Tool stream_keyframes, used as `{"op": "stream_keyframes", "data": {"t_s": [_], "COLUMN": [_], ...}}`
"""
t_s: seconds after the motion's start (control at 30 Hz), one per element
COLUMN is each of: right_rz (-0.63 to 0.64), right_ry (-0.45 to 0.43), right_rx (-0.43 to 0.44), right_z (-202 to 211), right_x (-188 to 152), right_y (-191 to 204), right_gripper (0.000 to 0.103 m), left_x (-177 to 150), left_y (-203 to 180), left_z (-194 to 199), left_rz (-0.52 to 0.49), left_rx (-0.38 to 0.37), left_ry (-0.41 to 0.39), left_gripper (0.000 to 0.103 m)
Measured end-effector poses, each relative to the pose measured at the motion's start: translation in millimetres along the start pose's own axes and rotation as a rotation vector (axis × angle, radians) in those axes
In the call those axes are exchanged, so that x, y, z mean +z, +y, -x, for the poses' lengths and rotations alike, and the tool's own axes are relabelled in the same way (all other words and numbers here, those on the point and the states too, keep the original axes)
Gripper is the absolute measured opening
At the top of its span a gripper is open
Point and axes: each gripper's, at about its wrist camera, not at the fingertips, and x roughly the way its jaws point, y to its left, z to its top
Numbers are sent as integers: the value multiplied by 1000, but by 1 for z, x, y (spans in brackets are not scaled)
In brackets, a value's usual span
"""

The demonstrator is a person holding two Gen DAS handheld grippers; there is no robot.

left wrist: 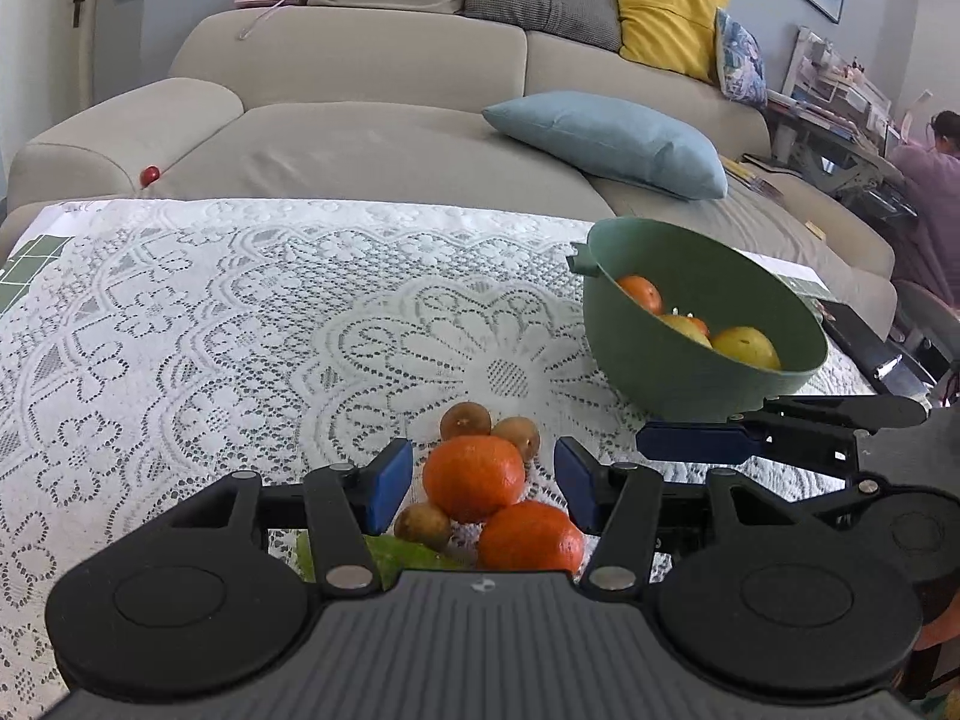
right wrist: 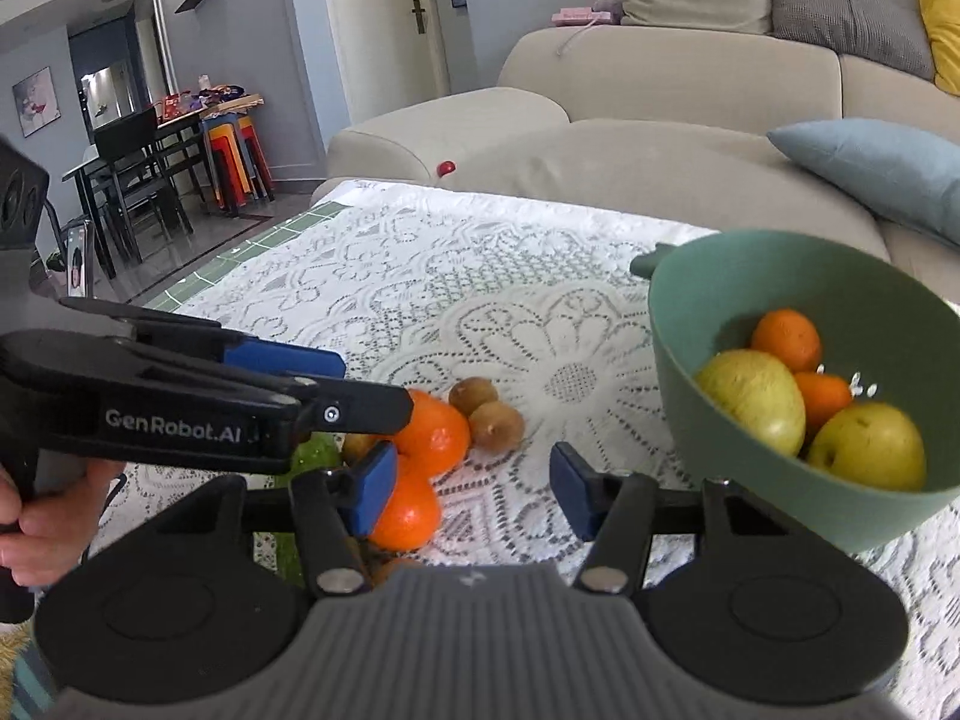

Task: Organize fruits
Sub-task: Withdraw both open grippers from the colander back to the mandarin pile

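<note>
On the lace-covered desk (left wrist: 210, 312) lies a loose cluster of two oranges (left wrist: 474, 477), three small brown kiwis (left wrist: 465, 420) and a partly hidden green fruit (left wrist: 396, 555), while the green bowl (left wrist: 720, 372) at the desk's right side holds two oranges and two yellow-green apples (right wrist: 750, 399). The left tool (left wrist: 483, 483) stands released, its blue pads either side of the upper orange without pressing it. The right tool (right wrist: 471, 489) is also released, nothing between its pads.
</note>
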Motion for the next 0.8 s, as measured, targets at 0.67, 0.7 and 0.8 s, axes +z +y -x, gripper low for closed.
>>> {"op": "stream_keyframes", "data": {"t_s": [0.67, 0.7, 0.8], "right_rz": [-94, -99, -135], "right_ry": [77, 77, 85], "right_rx": [144, 147, 173], "right_z": [-19, -19, -23], "right_x": [-8, -9, -9], "right_y": [3, 3, -2], "right_gripper": [41, 40, 42], "left_x": [-10, -10, -10], "left_y": [29, 29, 29], "left_z": [10, 11, 11], "left_rz": [118, 120, 115], "left_rx": [17, 18, 11], "left_ry": [-30, -31, -34], "left_gripper": [63, 63, 62]}}
